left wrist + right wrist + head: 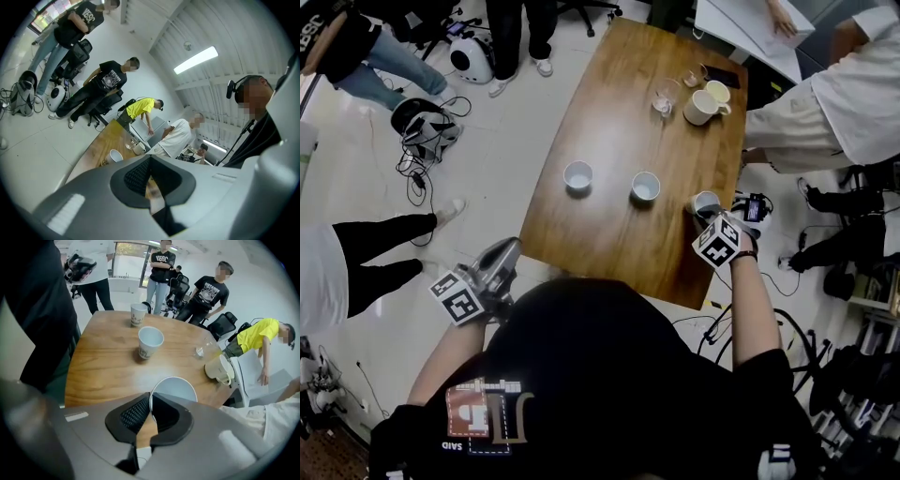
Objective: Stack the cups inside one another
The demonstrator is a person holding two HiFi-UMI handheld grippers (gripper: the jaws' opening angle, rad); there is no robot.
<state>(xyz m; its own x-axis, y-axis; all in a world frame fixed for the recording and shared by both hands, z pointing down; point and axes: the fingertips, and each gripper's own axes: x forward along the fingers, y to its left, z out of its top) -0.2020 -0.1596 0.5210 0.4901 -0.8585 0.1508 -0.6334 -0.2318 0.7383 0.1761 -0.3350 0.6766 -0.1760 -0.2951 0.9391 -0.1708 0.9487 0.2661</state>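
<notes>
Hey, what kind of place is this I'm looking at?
Probably an open office or lab workspace: a wooden table, rolling office chairs, a strip light on the ceiling, and cables lying on the floor.

Near cup: lower part hidden behind the right gripper body.
Middle cup: print on its side too small to read.
Worktop: near edge covered by the person's head and shoulders.

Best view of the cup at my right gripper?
Right gripper view: the cup is large, rim between the right gripper's shut jaws. Head view shows it small, partly behind that gripper. Left gripper view: not discernible.
</notes>
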